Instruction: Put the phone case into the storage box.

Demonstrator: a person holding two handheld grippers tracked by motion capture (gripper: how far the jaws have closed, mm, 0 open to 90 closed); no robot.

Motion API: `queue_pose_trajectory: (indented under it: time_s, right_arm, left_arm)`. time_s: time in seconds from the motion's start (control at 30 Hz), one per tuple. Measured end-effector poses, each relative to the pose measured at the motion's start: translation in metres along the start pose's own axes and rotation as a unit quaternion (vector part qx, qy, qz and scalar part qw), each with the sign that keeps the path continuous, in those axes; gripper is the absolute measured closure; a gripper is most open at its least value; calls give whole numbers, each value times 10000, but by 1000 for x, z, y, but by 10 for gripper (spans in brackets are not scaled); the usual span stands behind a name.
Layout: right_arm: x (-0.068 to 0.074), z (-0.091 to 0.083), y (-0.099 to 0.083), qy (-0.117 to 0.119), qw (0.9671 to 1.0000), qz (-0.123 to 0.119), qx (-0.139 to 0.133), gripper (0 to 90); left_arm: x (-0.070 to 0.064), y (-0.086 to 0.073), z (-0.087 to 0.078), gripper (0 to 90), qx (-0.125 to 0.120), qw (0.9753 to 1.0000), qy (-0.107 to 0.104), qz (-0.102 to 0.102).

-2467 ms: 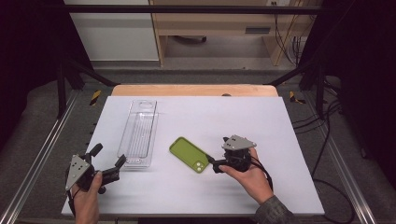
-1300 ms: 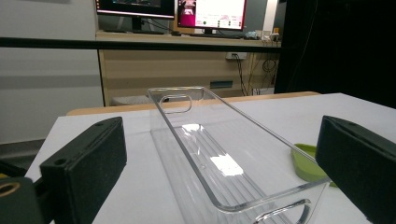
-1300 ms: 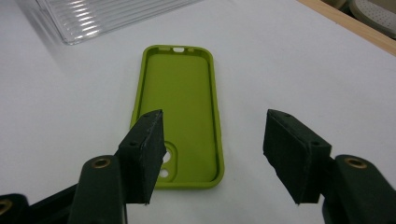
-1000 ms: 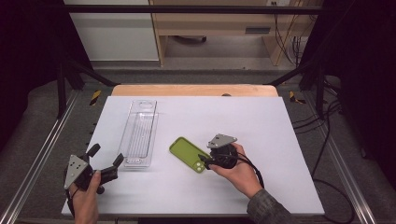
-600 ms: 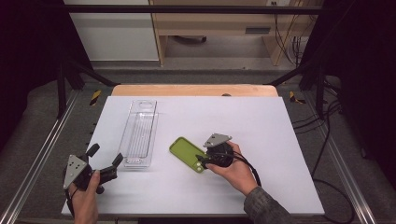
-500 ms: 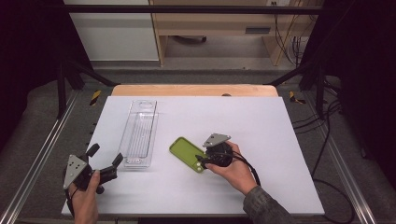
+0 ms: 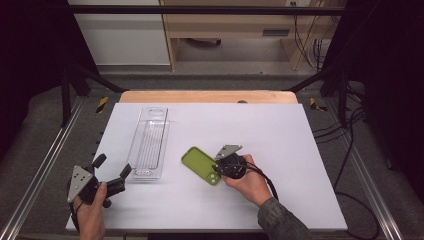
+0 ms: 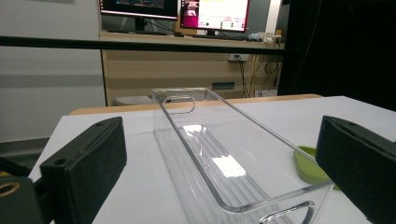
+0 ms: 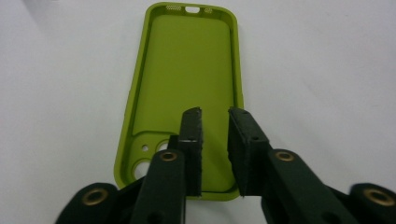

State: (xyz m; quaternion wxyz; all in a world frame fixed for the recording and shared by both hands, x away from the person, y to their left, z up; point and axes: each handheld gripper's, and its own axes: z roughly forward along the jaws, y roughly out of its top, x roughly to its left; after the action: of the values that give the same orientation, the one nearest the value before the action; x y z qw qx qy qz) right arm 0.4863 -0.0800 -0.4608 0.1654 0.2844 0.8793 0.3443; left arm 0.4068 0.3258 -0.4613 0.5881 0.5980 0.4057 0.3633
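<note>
**Right tongs over the green case, left tongs wide by the tray**

Nearest to me, my left tongs (image 7: 111, 172) sit at the near left corner of the white surface (image 7: 280, 130), spread wide with nothing between the jaws. In the left gripper view the two black jaws stand far apart at the bottom corners, and the clear plastic tray (image 8: 219, 168) runs away from them down the middle.

A little further in and to the right, my right tongs (image 7: 218, 170) are down over the camera-cutout end of the green phone case (image 7: 201, 164). The case lies flat on the surface, hollow side up, just beside the near end of the tray (image 7: 150, 142) but apart from it. In the right gripper view my jaws are nearly together with a narrow gap between them, their tips above the inside of the case (image 9: 187, 88). I cannot tell whether they touch it; they have not closed on its rim.

The tray stretches lengthwise away from me, empty, its far handle end near the wooden edge (image 7: 205, 96) at the back of the surface.
</note>
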Motion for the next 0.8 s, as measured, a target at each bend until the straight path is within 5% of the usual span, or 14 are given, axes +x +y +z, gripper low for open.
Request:
queue_pose_trajectory:
  time_s: [0.2,0.8]
  right_arm:
    - [-3,4,-2,3,9999,-28,141,888]
    - [-5,5,-6,-32,9988,-32,483,900]
  left_arm:
    - [0,0,0,21,7,10000,0,-11]
    - [0,0,1,22,17,10000,-11,-16]
